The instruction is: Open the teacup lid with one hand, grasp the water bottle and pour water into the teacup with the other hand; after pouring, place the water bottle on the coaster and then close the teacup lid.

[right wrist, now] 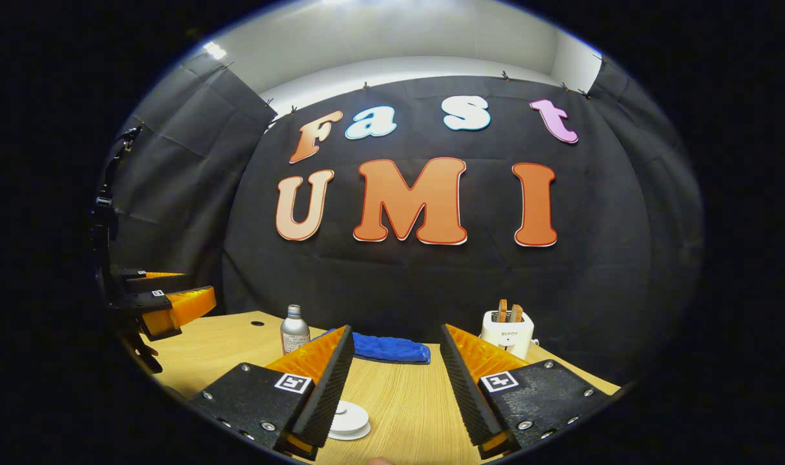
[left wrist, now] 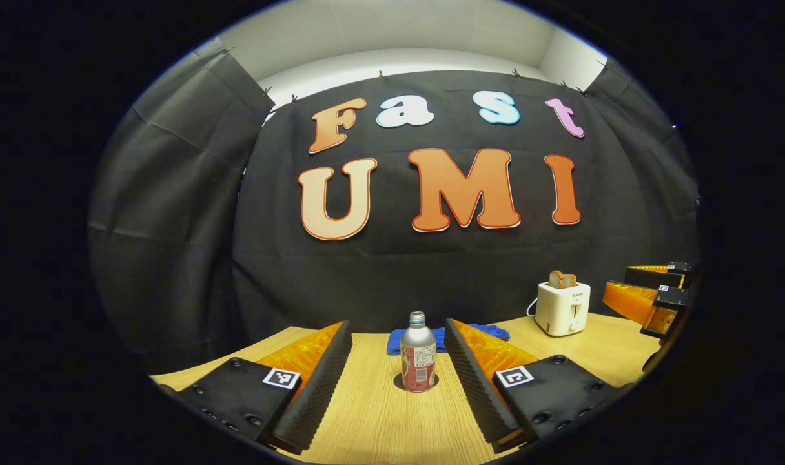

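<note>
A silver water bottle [left wrist: 417,352] with a red label stands upright on the wooden table [left wrist: 379,420], capped, with a dark ring around its base. My left gripper [left wrist: 397,324] is open, and the bottle stands ahead in the gap, touching neither finger. In the right gripper view the bottle [right wrist: 294,329] is far left. My right gripper [right wrist: 396,328] is open above a white round lidded teacup [right wrist: 348,419], which is half hidden by the gripper's left finger [right wrist: 325,381].
A blue cloth [right wrist: 387,349] lies at the back of the table, near the wall. A white toaster [left wrist: 562,308] holding toast stands at the back right. A small dark round spot [right wrist: 257,322] marks the table beyond the bottle.
</note>
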`<state>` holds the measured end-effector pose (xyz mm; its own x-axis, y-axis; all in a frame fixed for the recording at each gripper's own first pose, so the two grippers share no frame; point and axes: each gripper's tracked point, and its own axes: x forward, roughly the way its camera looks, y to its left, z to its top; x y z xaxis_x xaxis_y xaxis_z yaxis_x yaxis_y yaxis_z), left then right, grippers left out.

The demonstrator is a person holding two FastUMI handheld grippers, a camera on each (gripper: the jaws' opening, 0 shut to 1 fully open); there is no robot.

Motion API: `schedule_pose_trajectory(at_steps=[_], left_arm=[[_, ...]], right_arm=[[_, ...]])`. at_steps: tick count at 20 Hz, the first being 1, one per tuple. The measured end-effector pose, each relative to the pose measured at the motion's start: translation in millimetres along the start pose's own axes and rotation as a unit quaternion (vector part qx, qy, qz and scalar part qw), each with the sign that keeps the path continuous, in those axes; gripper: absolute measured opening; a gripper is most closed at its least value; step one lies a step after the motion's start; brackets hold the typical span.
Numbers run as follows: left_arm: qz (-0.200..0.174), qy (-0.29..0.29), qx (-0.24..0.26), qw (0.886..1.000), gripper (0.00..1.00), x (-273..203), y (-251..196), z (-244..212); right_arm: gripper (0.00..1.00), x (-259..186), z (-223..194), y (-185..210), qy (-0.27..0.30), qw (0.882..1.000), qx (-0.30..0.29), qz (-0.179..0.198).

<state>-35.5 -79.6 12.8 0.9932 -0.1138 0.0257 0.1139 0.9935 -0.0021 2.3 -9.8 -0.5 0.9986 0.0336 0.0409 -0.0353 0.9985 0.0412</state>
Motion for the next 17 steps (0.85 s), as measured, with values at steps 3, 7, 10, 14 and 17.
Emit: schedule_pose_trajectory(at_steps=[3,7,10,14,17], left_arm=[[0.011,-0.005,0.0,1.0,0.94,-9,5,5],[0.015,0.003,-0.005,1.0,0.94,-13,7,-1],[0.019,0.013,-0.007,1.0,0.94,-12,10,-7],[0.022,0.01,-0.003,1.0,0.9,-11,13,-5],[0.02,0.005,0.0,1.0,1.0,-11,12,-1]], right_arm=[[0.8,-5,-1,-2,0.003,1.0,-0.004,0.0],[0.8,-8,-3,-1,0.007,1.0,-0.004,0.003],[0.8,-7,-7,-2,0.013,1.0,-0.007,0.002],[0.81,-7,-6,-1,0.015,1.0,-0.006,0.002],[0.81,-6,-6,-1,0.016,1.0,-0.006,0.001]])
